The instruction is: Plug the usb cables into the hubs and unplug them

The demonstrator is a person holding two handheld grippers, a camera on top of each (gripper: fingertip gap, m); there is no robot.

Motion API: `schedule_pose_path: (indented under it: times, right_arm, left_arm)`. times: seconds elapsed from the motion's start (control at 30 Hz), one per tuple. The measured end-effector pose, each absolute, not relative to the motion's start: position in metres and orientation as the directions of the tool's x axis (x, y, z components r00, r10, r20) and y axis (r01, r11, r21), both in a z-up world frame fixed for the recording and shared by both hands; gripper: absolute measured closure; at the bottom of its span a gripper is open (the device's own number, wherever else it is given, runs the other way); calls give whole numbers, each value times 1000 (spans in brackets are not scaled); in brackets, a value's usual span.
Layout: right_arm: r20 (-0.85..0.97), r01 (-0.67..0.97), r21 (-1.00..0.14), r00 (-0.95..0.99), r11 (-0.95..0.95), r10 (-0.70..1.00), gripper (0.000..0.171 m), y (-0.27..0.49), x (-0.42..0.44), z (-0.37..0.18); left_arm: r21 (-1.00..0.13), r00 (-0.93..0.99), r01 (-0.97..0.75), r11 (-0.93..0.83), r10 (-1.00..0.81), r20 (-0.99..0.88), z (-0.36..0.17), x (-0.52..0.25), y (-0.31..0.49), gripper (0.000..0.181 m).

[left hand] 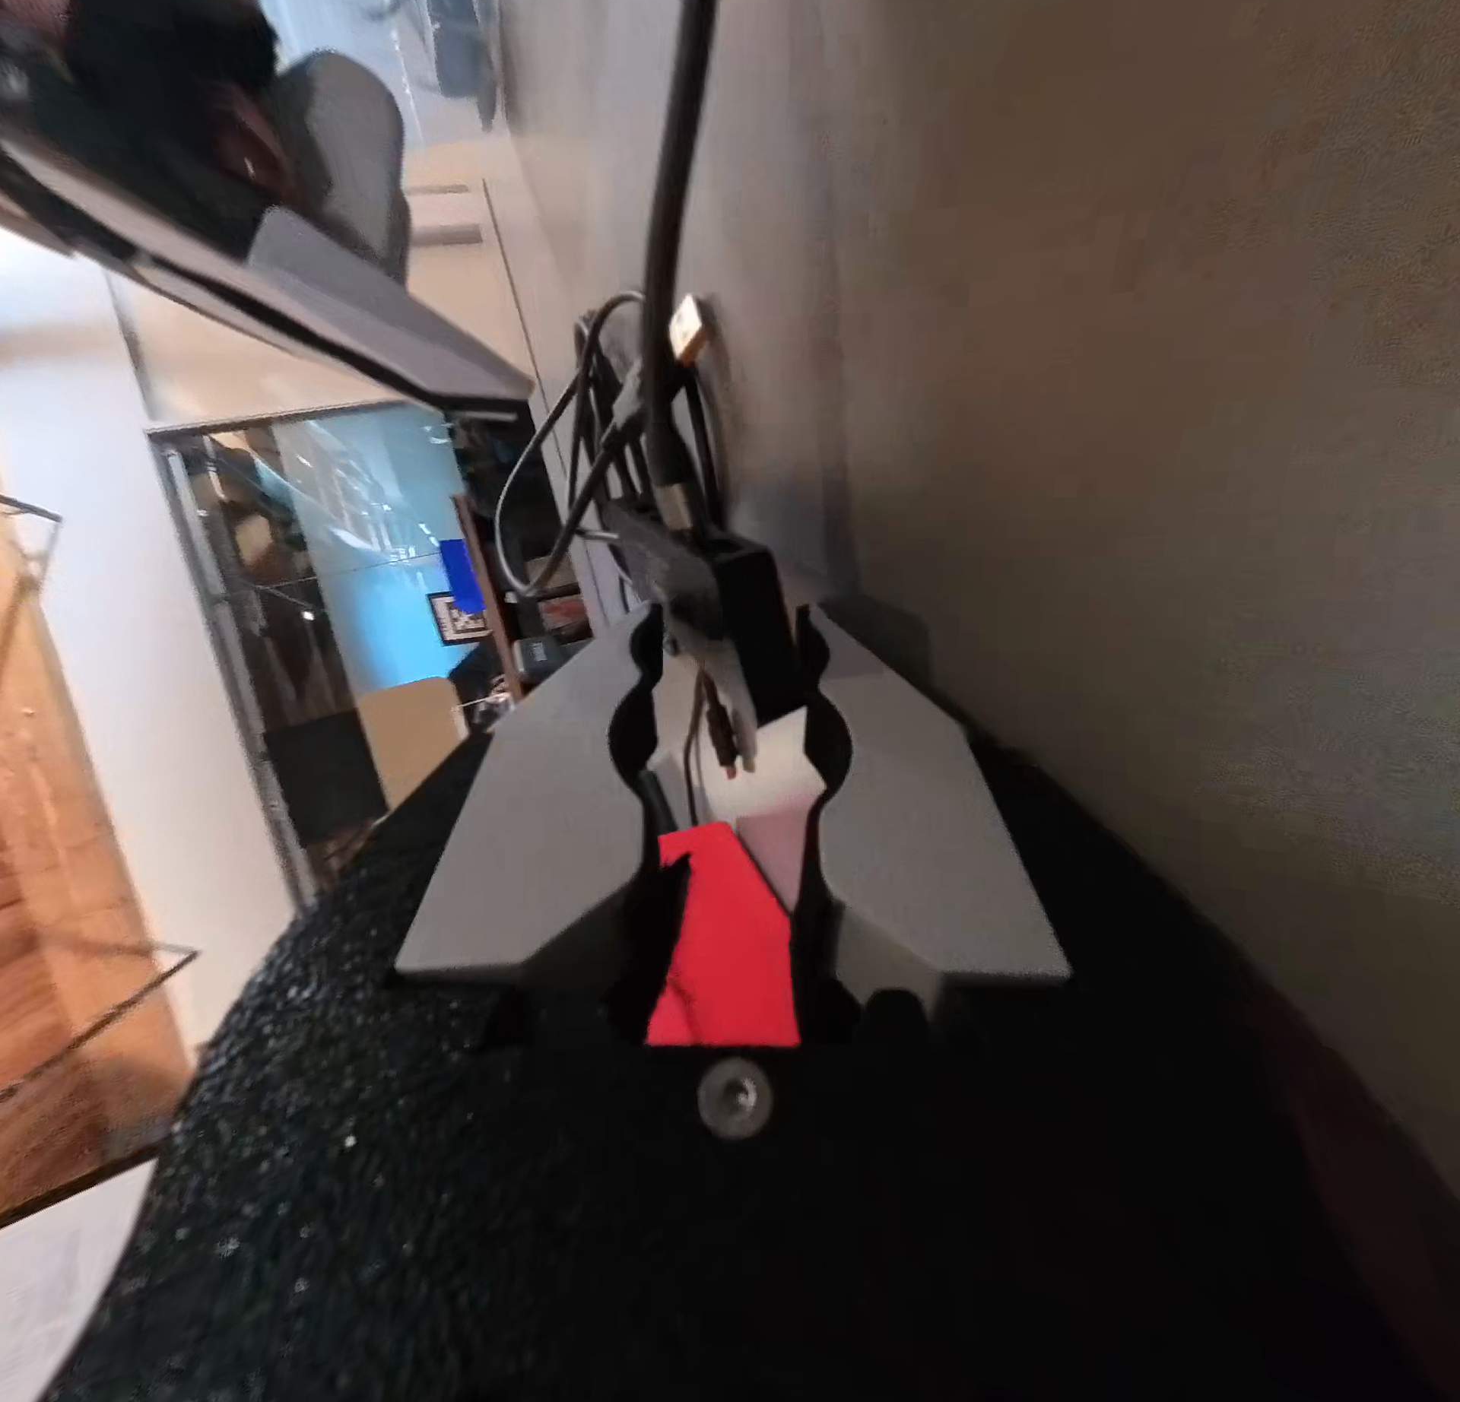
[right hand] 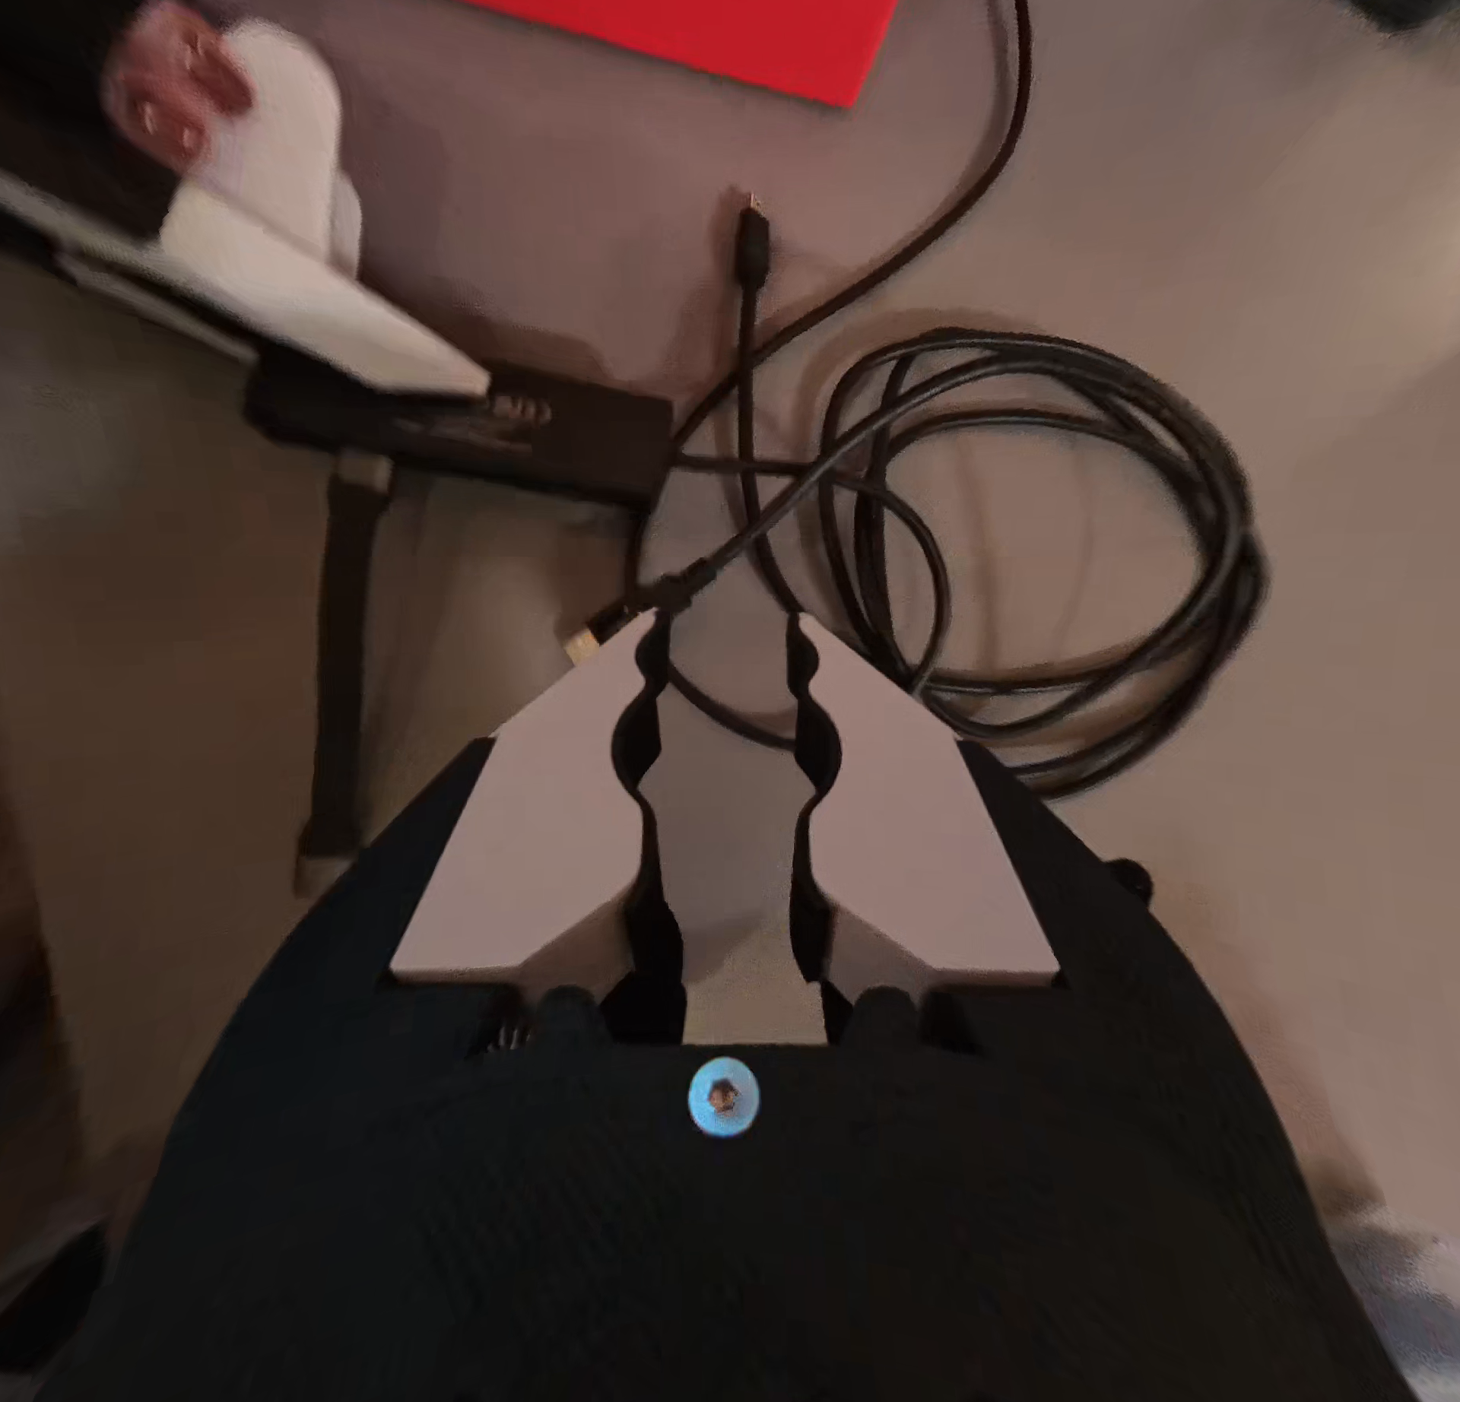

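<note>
My left gripper [left hand: 731, 621] is shut on the black USB hub [left hand: 750, 598], with the hub's end between its fingertips. A thick black cable [left hand: 671, 258] is plugged into the hub. A loose gold USB plug [left hand: 687, 329] lies beyond it on the table. In the right wrist view the hub [right hand: 553, 432] lies at centre left with the left gripper's white finger [right hand: 316, 298] on it. My right gripper [right hand: 725, 621] is open and empty, low over crossed thin cables. A gold USB plug [right hand: 585, 645] lies just left of its left fingertip. Another plug [right hand: 750, 219] lies farther off.
A coil of black cable [right hand: 1106, 535] lies right of my right gripper. A red sheet [right hand: 632, 5] covers the far table, also showing between my left fingers [left hand: 727, 945]. A dark screen [left hand: 237, 219] hangs over the upper left. The thick plugged cable [right hand: 340, 653] runs toward me.
</note>
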State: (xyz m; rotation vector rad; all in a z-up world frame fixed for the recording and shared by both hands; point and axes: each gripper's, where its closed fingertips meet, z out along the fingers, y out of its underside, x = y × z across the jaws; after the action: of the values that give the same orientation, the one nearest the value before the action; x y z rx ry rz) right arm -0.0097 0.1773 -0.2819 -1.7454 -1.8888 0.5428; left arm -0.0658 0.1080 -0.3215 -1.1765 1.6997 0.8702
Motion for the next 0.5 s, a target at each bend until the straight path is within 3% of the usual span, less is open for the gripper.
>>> schedule_pose_path:
  times: [0.1, 0.23, 0.3, 0.37, 0.5]
  right_arm:
    - [-171, 816, -549, 106, -184, 980, 140, 185, -22, -288]
    - [-400, 834, -425, 176, -352, 900, 140, 180, -27, -306]
    - [-440, 824, -416, 188, -384, 878, 145, 177, -33, -310]
    - [-438, 821, -413, 201, -394, 876, 164, 176, -36, -315]
    - [-446, 738, -525, 186, -424, 875, 166, 175, -43, -299]
  left_arm:
    - [6, -142, -951, 310, -418, -897, -319, -67, 101, 143]
    - [-72, -50, -981, 180, -595, -802, -316, -82, 94, 131]
    - [-108, -1, -987, 119, -677, -736, -315, -88, 85, 119]
    - [-174, 71, -983, 64, -735, -675, -310, -88, 76, 105]
    - [-301, 262, -950, -84, -740, -619, -294, -96, 77, 112]
